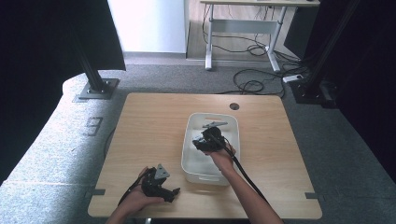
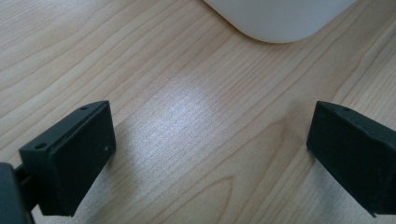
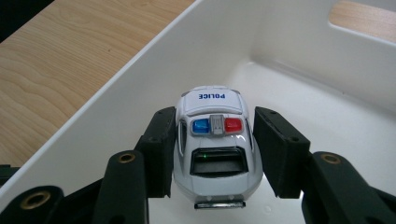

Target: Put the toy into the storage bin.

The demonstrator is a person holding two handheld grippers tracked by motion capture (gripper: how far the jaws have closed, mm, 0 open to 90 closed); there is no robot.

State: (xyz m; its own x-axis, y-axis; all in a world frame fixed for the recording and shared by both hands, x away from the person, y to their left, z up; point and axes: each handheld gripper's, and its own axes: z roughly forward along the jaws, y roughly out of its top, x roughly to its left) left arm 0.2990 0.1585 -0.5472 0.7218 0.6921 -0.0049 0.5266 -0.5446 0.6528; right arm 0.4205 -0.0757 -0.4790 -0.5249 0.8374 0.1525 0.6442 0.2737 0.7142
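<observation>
1. The light wooden rectangular table (image 1: 154, 140) is the largest thing here, one of it, with a round cable hole near its far edge and grey carpet around it.

2. One white plastic rectangular bin (image 1: 189, 144) with cut-out handles stands right of the table's middle, its long axis running from the person's side toward the far edge. In the left gripper view a rounded corner of it (image 2: 280, 18) shows ahead, apart from that gripper.

3. Two black two-jaw grippers, one in each hand. The right gripper (image 1: 208, 140) is down inside the bin, its jaws either side of the one toy; the left gripper (image 1: 173, 191) rests low over bare wood at the near edge, just left of the bin's near end.

4. The smallest thing is one white toy police car (image 3: 215, 140) with a blue and a red roof light and "POLICE" across its bonnet. It sits inside the bin near the wall on the left of the right gripper view, between the right gripper's (image 3: 215, 154) pads.
   - Its long axis runs straight away from that gripper, rear window nearest the camera, nose pointing toward the bin's far end.
   - The pads lie along both flanks — touching or very nearly so — so I judge the claw clenched on the car, though how firmly I cannot tell.

5. The left gripper (image 2: 210, 154) stands released, jaws wide apart with nothing but wood grain between them. The right hand is clearly the nearer one — the coming lift or release turns on that lengthwise side grip.
</observation>
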